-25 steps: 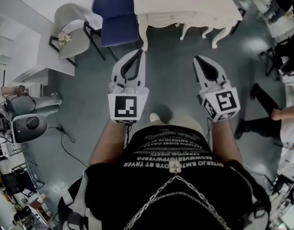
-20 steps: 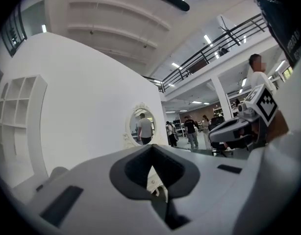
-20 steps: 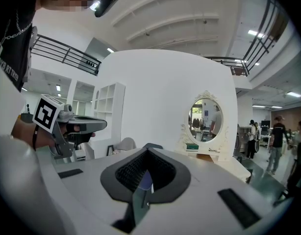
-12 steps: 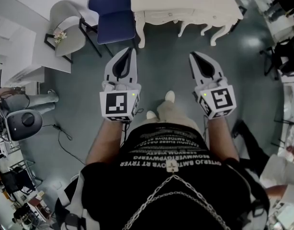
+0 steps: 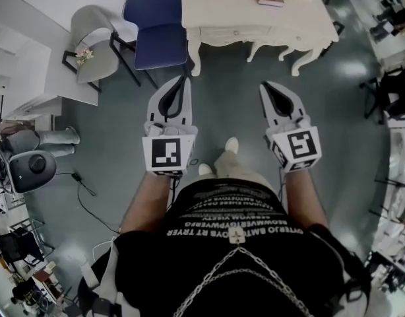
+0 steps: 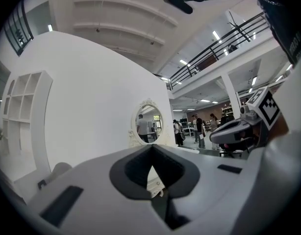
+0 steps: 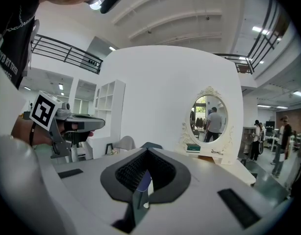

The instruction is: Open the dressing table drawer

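Since a second ago the dressing table (image 5: 255,12) has come slightly nearer in the head view, but it is still far ahead, well apart from both claws. My left gripper (image 5: 185,79) and right gripper (image 5: 262,84) are clenched on nothing. The drawer (image 5: 232,35) in the table's front looks like stiff, light wood that should slide. I'd grip its pull, which is too small to see. Only the gripper views show the oval mirror (image 7: 211,119); only the head view shows the drawer front.

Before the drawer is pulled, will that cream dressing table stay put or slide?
The dressing table would probably hold its place: it looks solid and wide. Its slim curved legs stand on smooth, glossy floor, so a stiff drawer might drag it slightly. Tipping seems unlikely.
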A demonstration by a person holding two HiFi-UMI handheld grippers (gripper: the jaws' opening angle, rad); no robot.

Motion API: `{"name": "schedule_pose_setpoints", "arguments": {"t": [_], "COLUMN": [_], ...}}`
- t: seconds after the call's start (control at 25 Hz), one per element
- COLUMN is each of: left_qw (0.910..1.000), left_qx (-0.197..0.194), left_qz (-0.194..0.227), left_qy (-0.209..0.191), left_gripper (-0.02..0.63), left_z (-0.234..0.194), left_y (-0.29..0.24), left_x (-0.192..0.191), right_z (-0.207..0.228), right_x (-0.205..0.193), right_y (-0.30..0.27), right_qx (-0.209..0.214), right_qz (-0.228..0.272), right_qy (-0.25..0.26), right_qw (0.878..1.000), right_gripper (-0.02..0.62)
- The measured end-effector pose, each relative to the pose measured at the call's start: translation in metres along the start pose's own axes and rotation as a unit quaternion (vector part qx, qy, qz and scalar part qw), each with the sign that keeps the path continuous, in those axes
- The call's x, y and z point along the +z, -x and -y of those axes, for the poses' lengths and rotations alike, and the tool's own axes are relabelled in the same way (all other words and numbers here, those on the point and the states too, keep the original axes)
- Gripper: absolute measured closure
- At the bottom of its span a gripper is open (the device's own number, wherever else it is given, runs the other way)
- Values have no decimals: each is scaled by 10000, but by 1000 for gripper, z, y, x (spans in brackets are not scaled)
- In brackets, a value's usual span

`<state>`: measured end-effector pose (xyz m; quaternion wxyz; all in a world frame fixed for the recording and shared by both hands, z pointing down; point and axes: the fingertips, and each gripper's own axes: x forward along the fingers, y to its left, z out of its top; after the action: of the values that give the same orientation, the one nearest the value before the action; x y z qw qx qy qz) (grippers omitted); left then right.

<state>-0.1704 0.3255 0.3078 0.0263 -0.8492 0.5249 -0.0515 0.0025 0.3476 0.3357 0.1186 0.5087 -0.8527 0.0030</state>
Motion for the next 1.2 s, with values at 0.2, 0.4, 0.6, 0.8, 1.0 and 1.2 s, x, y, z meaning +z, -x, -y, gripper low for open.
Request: {"name": "schedule_pose_setpoints", "arguments": {"t": [0.2, 0.4, 0.6, 0.8, 1.0, 1.2], "left_qw": [9999, 9995, 9999, 9995, 9990, 9989], "left_qx": [94, 53, 91, 63, 7, 117], "left_qz": [23, -17, -52, -162, -259, -314], "left_qy": [-55, -317, -130, -281, -352, -325], "left_gripper": [603, 603, 603, 603, 603, 603], "left_z": [-2, 1, 5, 10, 10, 3], "left_y": [-19, -39, -58, -75, -93, -117], "left_x": [2, 5, 4, 1, -2, -3], "right_z": [17, 30, 47, 66, 79, 97], "right_x": [-1, 1, 1, -3, -2, 3], "right_y": [-14, -27, -37, -44, -58, -75], "right_qx": [73, 188, 208, 213, 249, 284], "right_qz": [21, 50, 34, 11, 69, 160], "right_qy": [-6, 72, 113, 80, 24, -78], "right_qw": [10000, 9998, 9997, 9997, 9997, 9994], "right_gripper": [594, 594, 594, 594, 594, 594]}}
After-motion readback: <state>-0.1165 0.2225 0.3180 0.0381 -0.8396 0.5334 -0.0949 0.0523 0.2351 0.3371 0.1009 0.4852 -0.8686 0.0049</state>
